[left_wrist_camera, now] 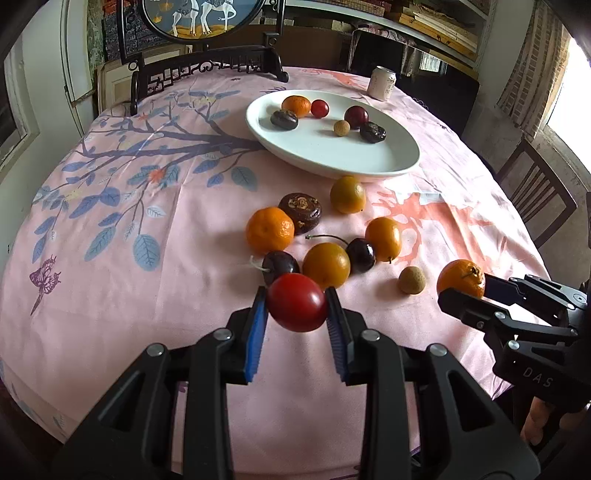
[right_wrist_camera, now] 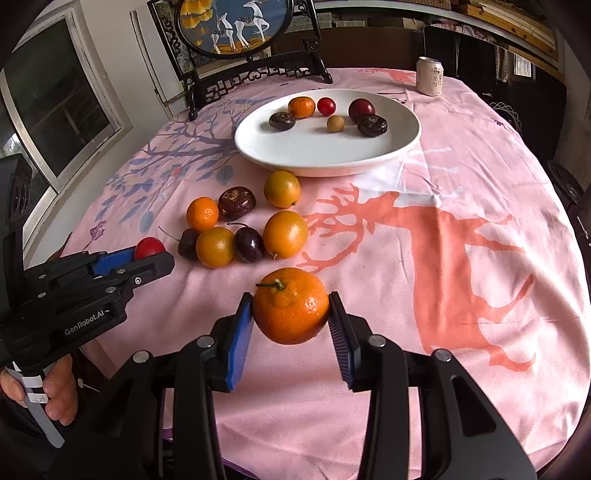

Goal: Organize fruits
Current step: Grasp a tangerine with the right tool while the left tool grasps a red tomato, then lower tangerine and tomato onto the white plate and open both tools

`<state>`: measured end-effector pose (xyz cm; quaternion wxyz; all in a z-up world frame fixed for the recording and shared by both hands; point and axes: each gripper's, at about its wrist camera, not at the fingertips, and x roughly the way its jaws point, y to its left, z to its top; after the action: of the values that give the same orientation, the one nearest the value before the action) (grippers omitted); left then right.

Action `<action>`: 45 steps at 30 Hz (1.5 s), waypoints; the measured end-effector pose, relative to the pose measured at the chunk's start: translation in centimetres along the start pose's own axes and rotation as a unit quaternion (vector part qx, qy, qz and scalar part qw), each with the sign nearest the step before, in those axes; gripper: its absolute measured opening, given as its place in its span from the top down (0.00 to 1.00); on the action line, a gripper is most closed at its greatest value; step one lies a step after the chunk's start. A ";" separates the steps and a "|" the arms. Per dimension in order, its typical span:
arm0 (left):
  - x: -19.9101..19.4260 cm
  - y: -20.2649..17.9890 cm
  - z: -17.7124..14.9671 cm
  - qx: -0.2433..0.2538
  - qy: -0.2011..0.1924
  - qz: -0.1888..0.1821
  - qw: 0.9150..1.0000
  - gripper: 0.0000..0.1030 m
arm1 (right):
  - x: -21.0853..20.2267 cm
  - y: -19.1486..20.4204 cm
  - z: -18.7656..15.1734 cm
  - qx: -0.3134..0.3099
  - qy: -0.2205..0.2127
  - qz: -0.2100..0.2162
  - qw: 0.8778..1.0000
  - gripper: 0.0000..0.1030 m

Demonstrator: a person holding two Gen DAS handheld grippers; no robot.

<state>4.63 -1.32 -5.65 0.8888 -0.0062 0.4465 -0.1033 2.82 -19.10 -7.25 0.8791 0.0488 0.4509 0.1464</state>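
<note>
My left gripper (left_wrist_camera: 297, 308) clamps a red cherry tomato (left_wrist_camera: 297, 307) at lower centre, my right gripper (right_wrist_camera: 291, 306) clamps a mandarin (right_wrist_camera: 290, 305); I count six fruits on the white plate (left_wrist_camera: 321, 155), eight loose on the tablecloth (left_wrist_camera: 147, 314); the longan (left_wrist_camera: 412, 280) at right shows only in the left view.

A pink floral cloth (right_wrist_camera: 424, 258) covers the tabletop. A pale drinks can (right_wrist_camera: 429, 76) stands upright near its far edge. Behind the tabletop a round deer painting (right_wrist_camera: 232, 26) sits in a dark carved stand (right_wrist_camera: 258, 74).
</note>
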 end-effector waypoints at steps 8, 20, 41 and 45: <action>-0.6 0.5 1.0 -0.001 -0.008 -0.001 1.000 0.70 | 0.1 0.1 0.5 -0.002 0.001 -0.001 1.000 0.60; 3.5 0.2 15.2 0.011 -0.007 0.008 1.000 0.70 | 1.7 -2.4 10.2 -0.041 -0.021 -0.012 0.999 0.60; 18.4 -3.0 25.2 0.031 0.058 0.030 0.997 0.66 | 13.5 -10.7 21.6 -0.028 -0.008 -0.108 0.994 0.56; 18.0 -2.8 25.6 0.025 0.051 0.026 0.998 0.45 | 13.1 -10.5 21.8 -0.035 -0.016 -0.120 0.992 0.41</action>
<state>34.97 -9.60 -4.23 0.8673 0.0324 0.4882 -0.0918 29.88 -24.16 -6.85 0.8986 -0.0340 0.4340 0.0546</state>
